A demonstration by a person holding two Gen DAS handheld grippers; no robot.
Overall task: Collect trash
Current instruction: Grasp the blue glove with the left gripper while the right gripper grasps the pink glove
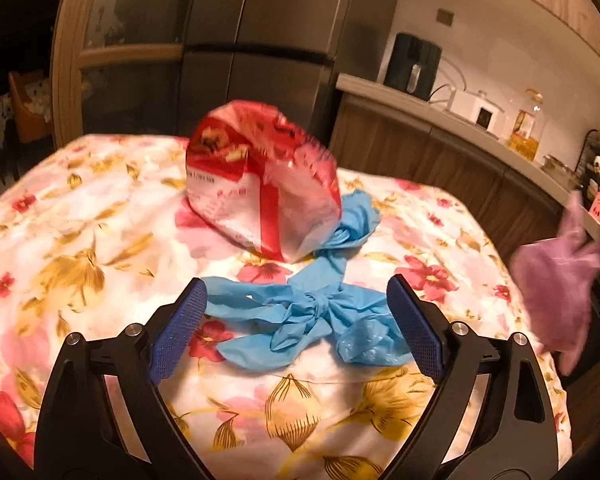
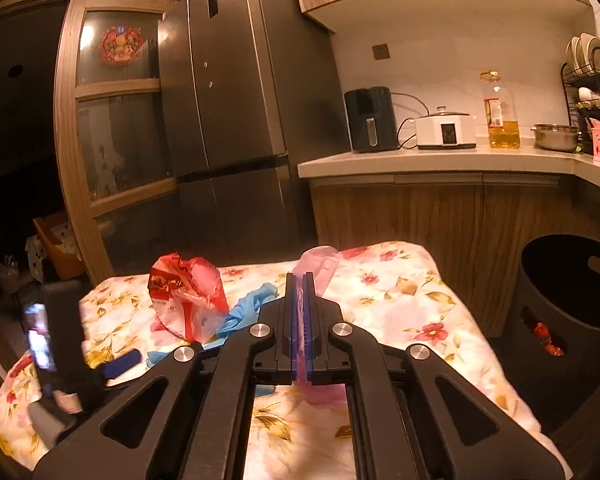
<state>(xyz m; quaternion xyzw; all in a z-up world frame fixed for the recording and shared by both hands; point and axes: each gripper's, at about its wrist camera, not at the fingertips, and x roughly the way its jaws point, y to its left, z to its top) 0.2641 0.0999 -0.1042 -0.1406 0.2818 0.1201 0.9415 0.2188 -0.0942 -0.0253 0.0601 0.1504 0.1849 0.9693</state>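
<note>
Knotted blue gloves lie on the floral tablecloth. My left gripper is open, its blue pads on either side of the gloves, just above the cloth. A red and white plastic bag stands behind the gloves; it also shows in the right wrist view, with the gloves beside it. My right gripper is shut on a pink plastic bag, held above the table's right part. That pink bag shows in the left wrist view at the right edge.
A black trash bin with a handle slot stands on the floor right of the table, with something red inside. A dark fridge and a kitchen counter with appliances lie beyond. The left gripper's body is at the table's left.
</note>
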